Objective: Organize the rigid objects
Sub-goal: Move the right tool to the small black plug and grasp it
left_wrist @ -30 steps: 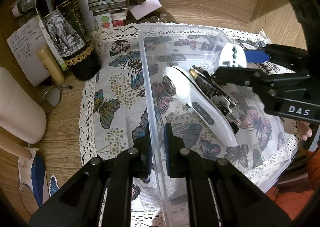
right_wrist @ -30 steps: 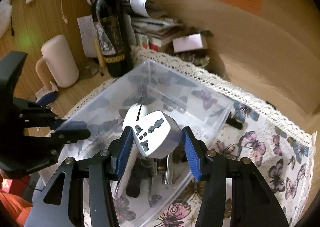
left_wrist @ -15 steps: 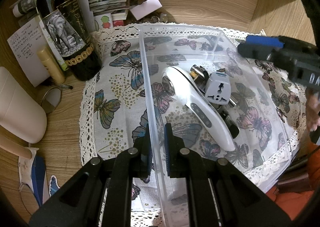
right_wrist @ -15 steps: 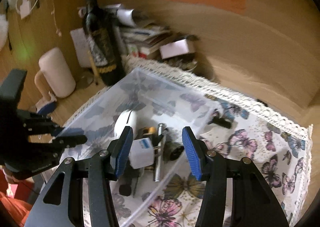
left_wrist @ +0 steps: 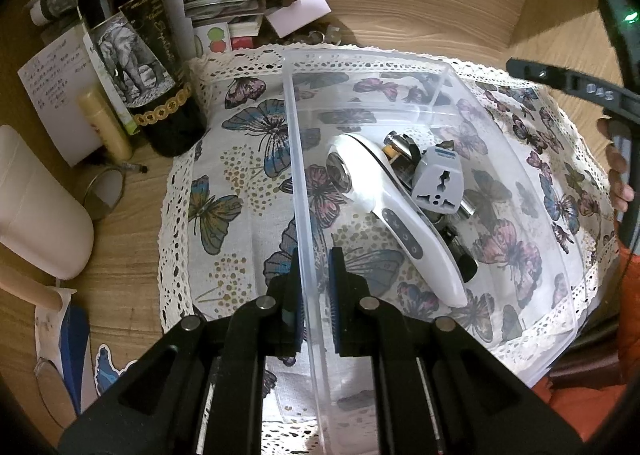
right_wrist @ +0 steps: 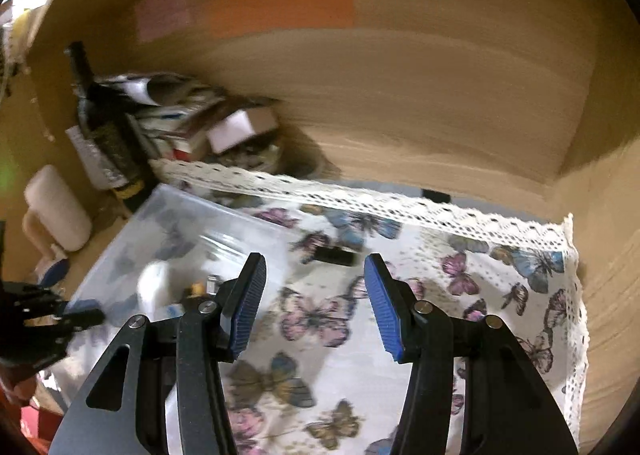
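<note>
With my left tool (left_wrist: 314,287) clamped on the bin (left_wrist: 294,159) wall, the adapter (left_wrist: 438,187) lies inside against the white handset (left_wrist: 394,215). Placing step looks done. My right tool (right_wrist: 314,305) is open and empty over the cloth (right_wrist: 460,335); next, the black stick (right_wrist: 334,256) just beyond its tips.

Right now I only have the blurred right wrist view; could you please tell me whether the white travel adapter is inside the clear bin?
Observer: Yes, the adapter lies inside the clear bin, against the white handheld device.
Operator: Is the left gripper gripping the bin?
Observer: Yes, the left gripper is shut on the bin's left wall.
Operator: Is anything else in there?
Observer: Dark metal items lie under the adapter; I cannot identify them.
</note>
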